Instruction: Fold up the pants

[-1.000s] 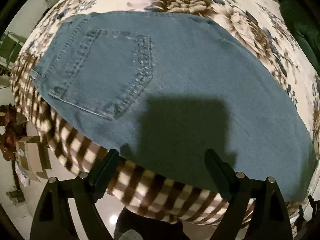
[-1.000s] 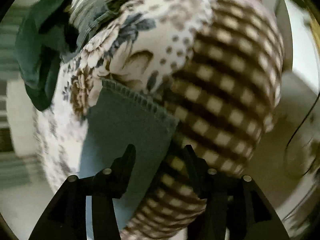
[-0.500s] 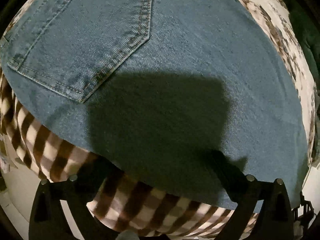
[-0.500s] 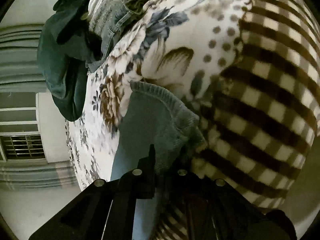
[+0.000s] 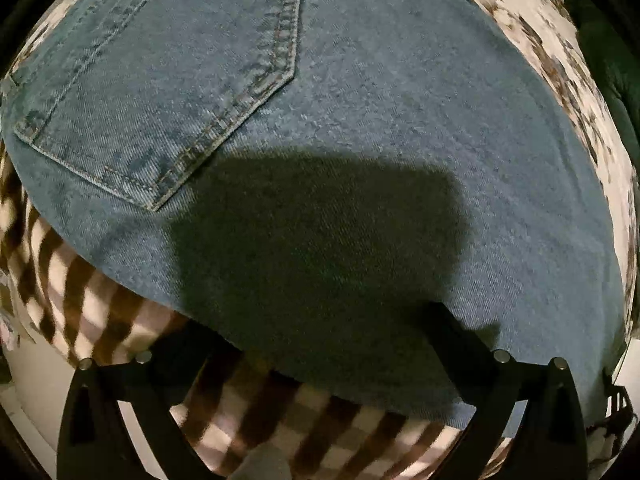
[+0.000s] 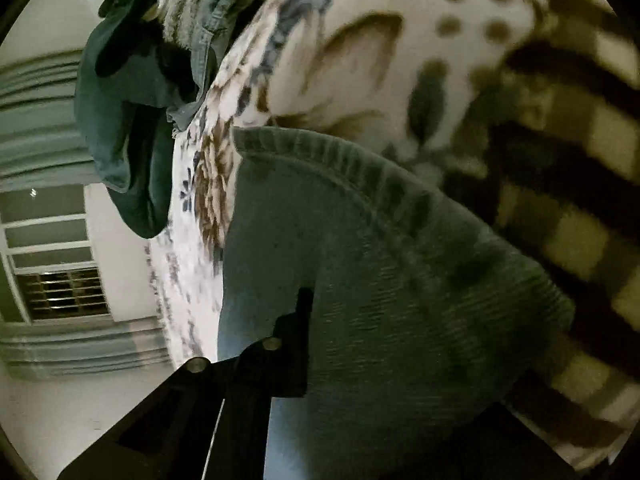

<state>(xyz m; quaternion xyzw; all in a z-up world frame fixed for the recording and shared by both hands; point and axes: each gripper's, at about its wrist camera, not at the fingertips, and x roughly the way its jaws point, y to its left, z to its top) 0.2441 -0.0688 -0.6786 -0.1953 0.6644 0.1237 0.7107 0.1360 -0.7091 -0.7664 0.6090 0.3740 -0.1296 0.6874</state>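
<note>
So the pants (image 5: 360, 120) are blue jeans lying flat on a bed, on top of a blanket (image 5: 120, 320) that's floral in the middle with a brown-and-cream checked border. In the left wrist view the back pocket (image 5: 168, 88) sits up and left of the tool's shadow. The left tool (image 5: 316, 344) is spread wide, holding nothing, fingers straddling the near edge of the jeans right where denim meets the checked border.

The right tool (image 6: 316, 320) is clamped on the hem end (image 6: 360, 184) of the pants leg, and the denim bunches up over it, so only one finger (image 6: 300, 332) shows. Beyond the hem there's a dark green cloth pile (image 6: 120, 120) at the far end of the blanket.
</note>
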